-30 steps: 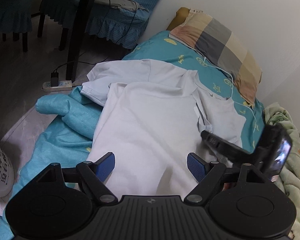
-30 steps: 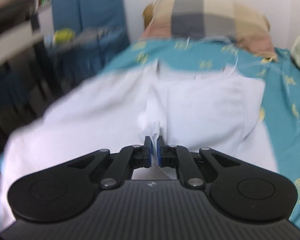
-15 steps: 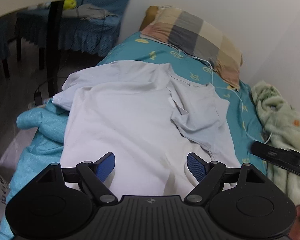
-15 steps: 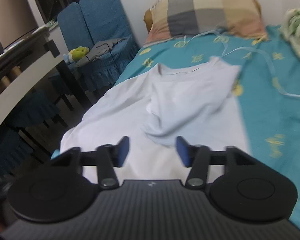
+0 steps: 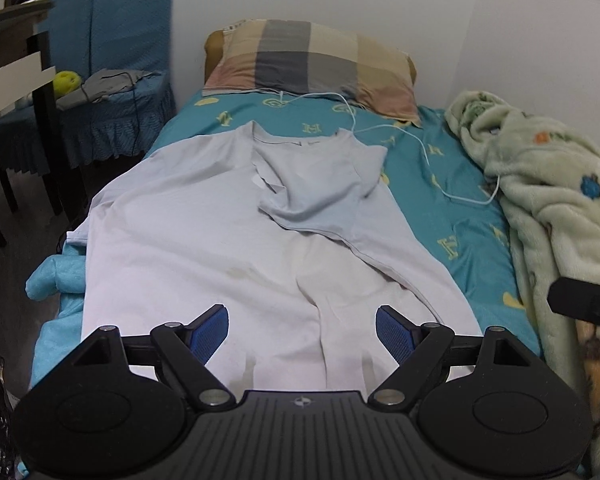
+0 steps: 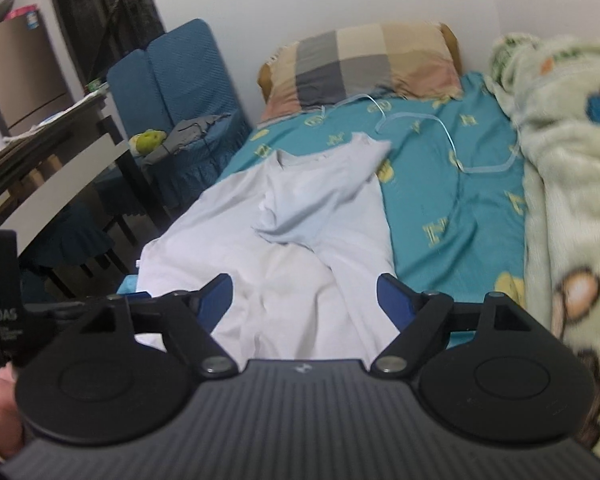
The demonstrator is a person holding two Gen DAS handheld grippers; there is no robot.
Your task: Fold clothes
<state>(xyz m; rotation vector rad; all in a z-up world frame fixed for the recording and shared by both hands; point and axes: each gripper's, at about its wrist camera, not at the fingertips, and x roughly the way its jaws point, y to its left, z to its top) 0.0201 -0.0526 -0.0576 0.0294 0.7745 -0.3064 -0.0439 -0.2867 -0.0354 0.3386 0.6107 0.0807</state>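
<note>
A pale white T-shirt (image 5: 204,240) lies spread on the teal bed sheet (image 5: 440,200), collar toward the pillow. Its right sleeve (image 5: 320,192) is folded inward over the chest. The same shirt (image 6: 268,264) fills the middle of the right wrist view. My left gripper (image 5: 302,330) hovers open above the shirt's hem, nothing between its blue pads. My right gripper (image 6: 305,298) is also open and empty, held back over the lower right part of the shirt. A part of the right gripper (image 5: 584,304) shows at the right edge of the left wrist view.
A checked pillow (image 5: 312,64) lies at the head of the bed, with a white cable (image 5: 428,156) trailing over the sheet. A green fleece blanket (image 5: 548,200) is heaped along the right side. Blue-covered chairs (image 5: 112,72) and a dark table (image 6: 60,172) stand to the left.
The right gripper let go of the sleeve it was pinching, opened and drew back. The sleeve now rests folded on the chest. Both grippers pulled toward the foot of the bed.
</note>
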